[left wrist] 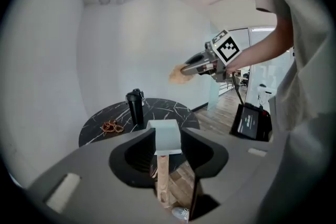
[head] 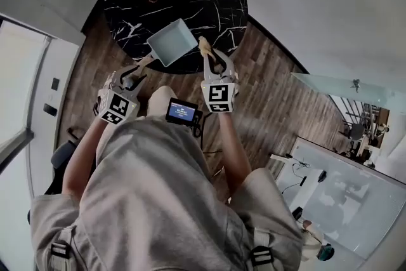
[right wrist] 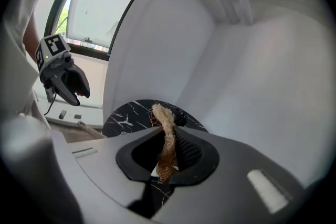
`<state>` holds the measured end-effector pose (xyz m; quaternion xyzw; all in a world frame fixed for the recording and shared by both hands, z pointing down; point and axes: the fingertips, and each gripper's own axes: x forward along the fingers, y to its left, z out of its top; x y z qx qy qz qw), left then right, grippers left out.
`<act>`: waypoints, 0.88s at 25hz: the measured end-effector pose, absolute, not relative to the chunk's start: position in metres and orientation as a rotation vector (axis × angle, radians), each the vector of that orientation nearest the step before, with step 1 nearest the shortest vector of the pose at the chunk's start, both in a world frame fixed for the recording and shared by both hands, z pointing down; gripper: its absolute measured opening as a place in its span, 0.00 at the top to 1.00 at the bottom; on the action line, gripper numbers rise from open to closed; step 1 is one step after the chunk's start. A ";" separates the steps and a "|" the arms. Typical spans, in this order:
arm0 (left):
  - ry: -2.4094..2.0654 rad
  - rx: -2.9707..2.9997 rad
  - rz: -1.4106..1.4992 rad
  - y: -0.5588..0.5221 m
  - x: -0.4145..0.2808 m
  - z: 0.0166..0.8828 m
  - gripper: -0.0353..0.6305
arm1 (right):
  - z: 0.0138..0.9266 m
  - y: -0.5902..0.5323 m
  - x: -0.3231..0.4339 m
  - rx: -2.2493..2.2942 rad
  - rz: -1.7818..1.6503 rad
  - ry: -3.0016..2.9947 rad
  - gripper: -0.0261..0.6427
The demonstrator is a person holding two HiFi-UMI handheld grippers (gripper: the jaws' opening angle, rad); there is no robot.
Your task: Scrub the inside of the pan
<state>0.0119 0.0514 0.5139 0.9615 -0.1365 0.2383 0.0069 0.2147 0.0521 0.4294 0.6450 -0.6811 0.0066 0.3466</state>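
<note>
— Black marble table [head: 127,6], round, over wood floor [head: 273,98]: what was entered first?
— Item one, pan [head: 172,41]: square, pale, empty; appeared to sit at the table's near edge. Wooden handle [left wrist: 163,181] projected off that edge toward the person
— Holder?
— Left gripper [left wrist: 169,150]: jaws stood apart with the handle lying between them and floor showing past its right side; pads not pressing
— Item two?
— Scrubber [right wrist: 164,118]: fibrous, tan, held upright in right gripper [right wrist: 169,144], jaws clamped on it. In the head view it was near the pan's right corner, outside the rim, not touching
— Other stock?
— Black bottle [left wrist: 135,107], upright, beyond the pan; reddish tangle [left wrist: 111,126] beside it, too small to identify
— Step in hand?
— Judged as set-up: tool ready, pan unsecured, no scrubbing begun
— Next move?
— Probably called for the left jaws to close on the handle and steady the pan, then for the scrubber to go over the rim onto the inner floor and be pressed and worked about; an unheld pan would likely slide
</note>
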 end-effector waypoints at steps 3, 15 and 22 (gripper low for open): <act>-0.334 2.980 0.847 0.038 0.004 0.549 0.70 | 0.458 0.020 0.206 1.567 0.017 -1.725 0.88; -0.327 2.755 1.070 0.027 -0.025 0.652 0.68 | 0.612 -0.062 0.224 1.284 0.113 -1.546 0.88; -0.239 2.756 1.165 0.033 -0.016 0.669 0.66 | 0.652 -0.091 0.243 1.336 0.020 -1.398 0.88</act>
